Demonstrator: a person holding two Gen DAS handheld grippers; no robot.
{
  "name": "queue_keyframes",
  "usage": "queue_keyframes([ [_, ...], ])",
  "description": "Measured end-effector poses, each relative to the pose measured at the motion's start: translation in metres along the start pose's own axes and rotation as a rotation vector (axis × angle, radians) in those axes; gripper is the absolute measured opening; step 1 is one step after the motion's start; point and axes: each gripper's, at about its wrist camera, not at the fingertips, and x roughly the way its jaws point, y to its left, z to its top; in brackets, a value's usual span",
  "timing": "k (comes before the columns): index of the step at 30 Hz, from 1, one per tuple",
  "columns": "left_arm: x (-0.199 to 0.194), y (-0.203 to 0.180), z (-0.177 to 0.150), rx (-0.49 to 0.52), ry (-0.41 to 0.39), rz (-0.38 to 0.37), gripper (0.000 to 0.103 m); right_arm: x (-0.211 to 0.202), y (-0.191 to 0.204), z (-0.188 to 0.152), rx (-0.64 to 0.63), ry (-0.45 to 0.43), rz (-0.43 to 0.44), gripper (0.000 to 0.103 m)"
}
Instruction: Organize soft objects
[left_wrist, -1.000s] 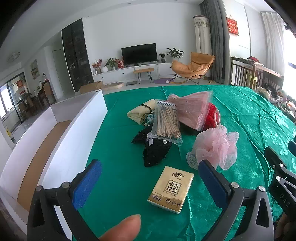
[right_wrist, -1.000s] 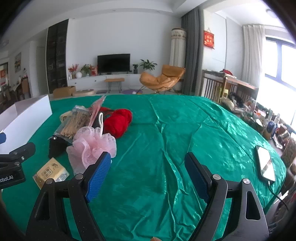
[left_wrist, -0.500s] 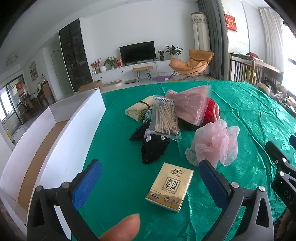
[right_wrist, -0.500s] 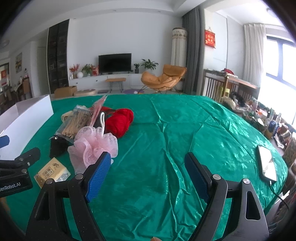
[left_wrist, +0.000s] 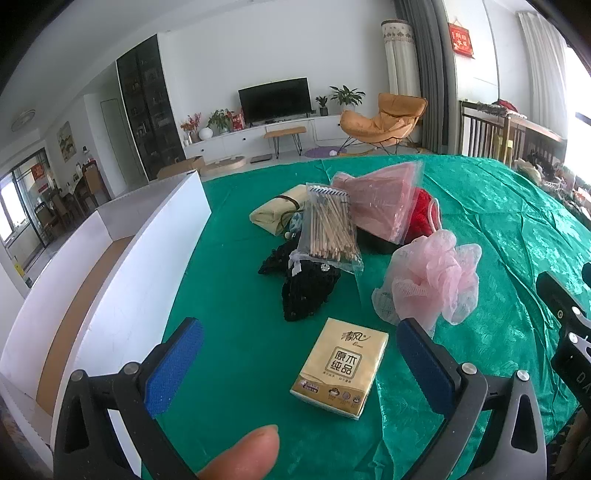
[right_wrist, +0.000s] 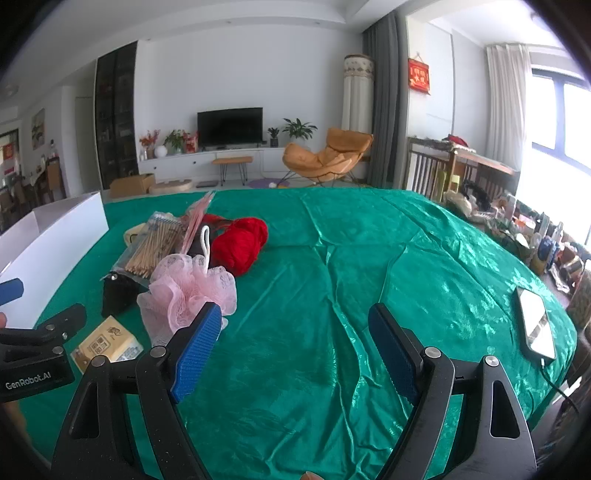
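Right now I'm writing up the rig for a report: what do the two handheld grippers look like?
Both look alike. The left gripper and the right gripper each have two black plastic fingers shaped as open triangular frames, fastened with silver screws and tipped with blue textured pads. In the right wrist view, the left gripper's black body carries white "GenRobot.AI" lettering. No cables or sleeves show.
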Motion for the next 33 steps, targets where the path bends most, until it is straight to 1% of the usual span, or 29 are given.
queue_keyframes([
  [28,0.005,0.0035,-0.0022,-0.006,0.019,0.009,0.103,0.0002,-0.0025,-0.0002,0.006,0.002,0.004,0.084],
  [33,0.0073,0.0094,-0.0064,-0.006,0.03,0.017,0.103,0.0027,0.0003,0.0001,0.015,0.006,0.007,0.084],
])
